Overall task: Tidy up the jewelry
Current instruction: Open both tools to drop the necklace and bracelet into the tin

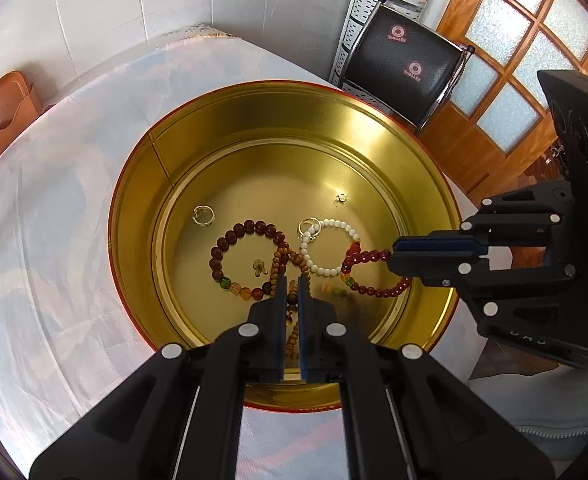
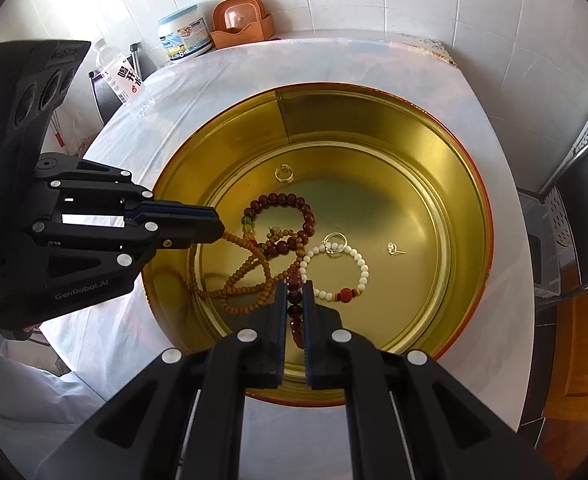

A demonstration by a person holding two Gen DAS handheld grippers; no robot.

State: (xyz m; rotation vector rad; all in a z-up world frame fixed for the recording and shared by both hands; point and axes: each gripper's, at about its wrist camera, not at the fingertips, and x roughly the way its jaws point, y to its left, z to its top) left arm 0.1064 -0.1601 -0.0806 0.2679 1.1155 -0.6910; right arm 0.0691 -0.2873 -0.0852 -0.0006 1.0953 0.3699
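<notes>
A round gold tin [image 1: 134, 208] [image 2: 469, 184] sits on the table and holds jewelry. My left gripper [image 1: 292, 280] [image 2: 218, 228] is shut on a long strand of small wooden beads [image 1: 294, 320] [image 2: 250, 276]. My right gripper [image 2: 294, 285] [image 1: 391, 256] is shut on a red bead bracelet [image 2: 295, 312] [image 1: 367, 258]. In the tin lie a dark maroon bracelet [image 1: 230, 240] [image 2: 294, 200], a white bead bracelet [image 1: 333, 226] [image 2: 359, 264], silver rings [image 1: 203, 214] [image 2: 284, 172] [image 1: 309, 227] [image 2: 333, 242] and a small earring [image 1: 341, 198] [image 2: 393, 249].
A pale cloth covers the table [image 1: 54, 200] [image 2: 373, 64]. An orange holder [image 1: 6, 112] [image 2: 240, 20], a white tub [image 2: 184, 36] and a water bottle [image 2: 118, 72] stand at the far edge by the tiled wall. A black chair [image 1: 405, 64] and a wooden door [image 1: 533, 40] are beside the table.
</notes>
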